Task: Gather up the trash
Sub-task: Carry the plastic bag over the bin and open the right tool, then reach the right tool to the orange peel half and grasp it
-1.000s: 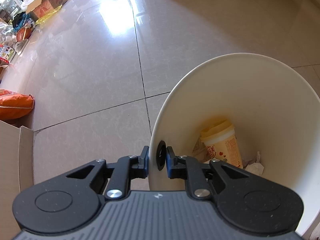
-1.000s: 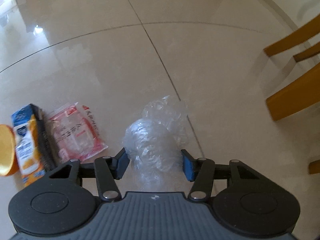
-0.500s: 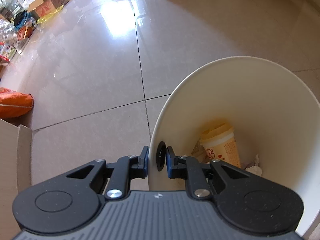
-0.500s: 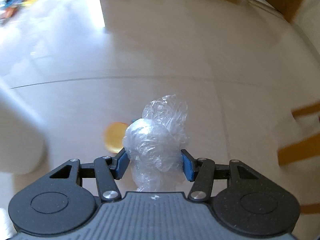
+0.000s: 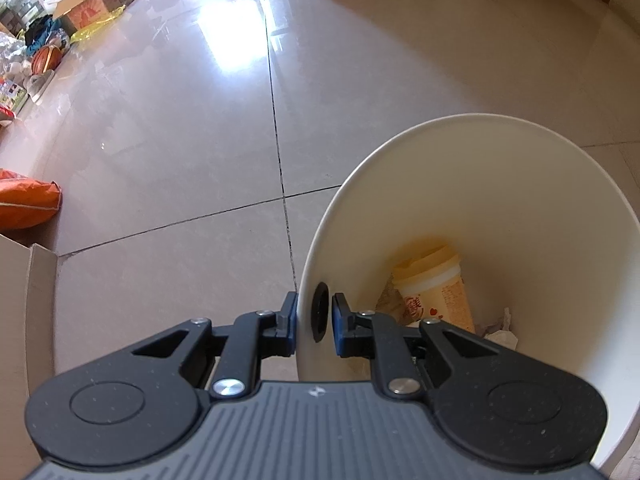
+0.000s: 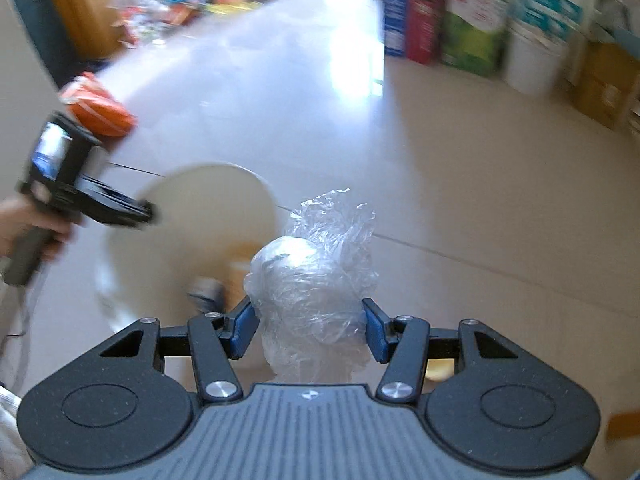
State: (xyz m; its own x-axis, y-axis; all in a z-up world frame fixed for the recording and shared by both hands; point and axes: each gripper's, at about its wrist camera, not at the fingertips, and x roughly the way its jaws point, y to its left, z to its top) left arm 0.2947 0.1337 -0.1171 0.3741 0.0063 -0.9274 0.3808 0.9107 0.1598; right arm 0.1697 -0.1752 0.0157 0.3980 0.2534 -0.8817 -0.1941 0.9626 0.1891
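My left gripper (image 5: pixel 313 322) is shut on the near rim of a white trash bin (image 5: pixel 520 184), one finger outside and one inside. Down in the bin lie a yellow instant-noodle cup (image 5: pixel 434 292) and crumpled paper (image 5: pixel 500 330). My right gripper (image 6: pixel 308 326) is shut on a crumpled ball of clear plastic wrap (image 6: pixel 316 276), carried in the air. In the right wrist view the bin (image 6: pixel 204 216) lies ahead and left of the plastic, with the left gripper (image 6: pixel 150 212) clamped to its rim and a hand (image 6: pixel 24 224) on the handle.
Glossy beige floor tiles spread all around. An orange bag (image 5: pixel 24 200) and a cardboard flap (image 5: pixel 24 312) sit left of the bin. Boxes line the far wall (image 6: pixel 472 36), and more clutter fills the far left corner (image 5: pixel 48 40).
My right gripper has lifted the plastic wrap off the floor and swung left, so the bin has come into its view. The left gripper has kept hold of the bin rim.
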